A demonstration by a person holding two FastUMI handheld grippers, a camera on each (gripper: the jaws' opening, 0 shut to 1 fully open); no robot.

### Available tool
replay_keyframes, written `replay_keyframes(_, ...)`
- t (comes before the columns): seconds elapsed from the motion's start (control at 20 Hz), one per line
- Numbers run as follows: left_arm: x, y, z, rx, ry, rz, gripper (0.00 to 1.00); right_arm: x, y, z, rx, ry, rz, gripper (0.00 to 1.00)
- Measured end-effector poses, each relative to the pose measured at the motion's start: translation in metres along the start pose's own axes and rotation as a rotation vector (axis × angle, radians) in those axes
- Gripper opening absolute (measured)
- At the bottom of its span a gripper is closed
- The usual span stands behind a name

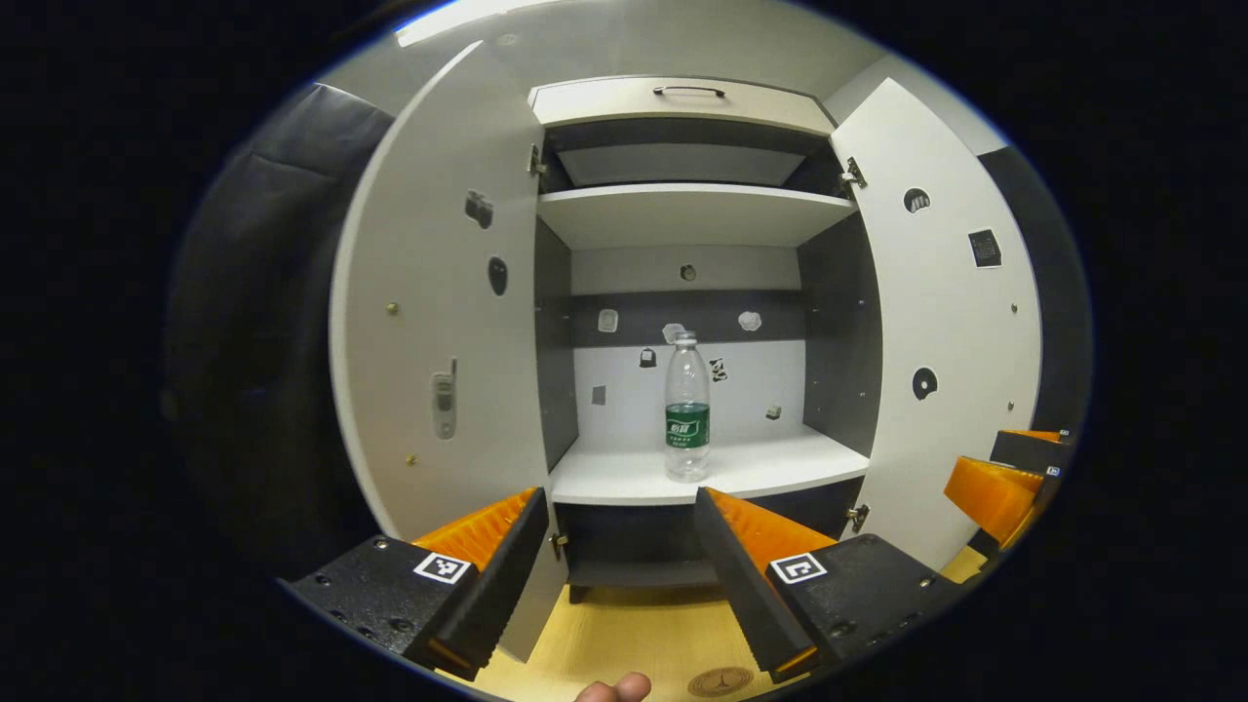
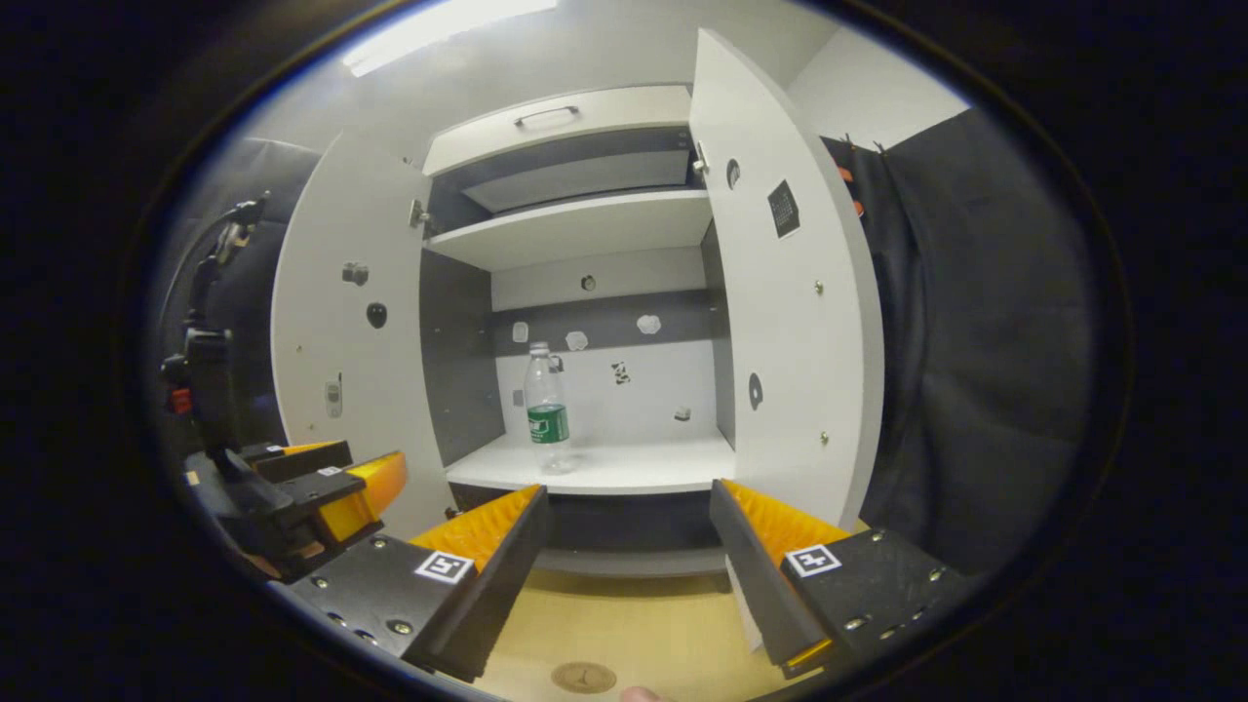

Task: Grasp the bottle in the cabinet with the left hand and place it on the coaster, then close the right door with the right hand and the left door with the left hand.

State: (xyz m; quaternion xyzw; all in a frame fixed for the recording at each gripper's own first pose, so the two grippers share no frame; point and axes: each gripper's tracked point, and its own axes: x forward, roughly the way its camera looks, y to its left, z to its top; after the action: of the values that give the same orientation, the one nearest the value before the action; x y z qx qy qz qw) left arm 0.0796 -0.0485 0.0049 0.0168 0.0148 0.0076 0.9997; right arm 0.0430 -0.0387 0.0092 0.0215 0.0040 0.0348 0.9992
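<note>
Left gripper view showed a clear plastic bottle with a green label standing upright on the lower shelf of an open cabinet, near the shelf's front edge and about midway along it. The left door and the right door both stood wide open. On the wooden table below, close to its near edge, lay a round coaster. The left gripper hovered in front of the shelf, its fingers spread apart and holding nothing. In the right gripper view the bottle stood toward the shelf's left end, the coaster lay at the table's near edge, and the right gripper was also released, grasping nothing.
</note>
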Motion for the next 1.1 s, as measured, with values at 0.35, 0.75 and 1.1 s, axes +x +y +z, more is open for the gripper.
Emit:
replay_keyframes(0.35,0.104,-0.037,0.015,-0.011,-0.025,-0.156,0.96,0.017,-0.004,-0.007,-0.004,0.014,-0.133,1.00)
replay_keyframes(0.75,0.210,-0.055,0.023,-0.026,-0.038,-0.215,0.96,0.026,-0.012,-0.019,-0.014,0.055,-0.274,0.97)
replay_keyframes(1.1,0.265,-0.070,0.012,-0.024,-0.015,-0.240,0.96,0.033,-0.015,-0.034,-0.036,0.101,-0.325,1.00)
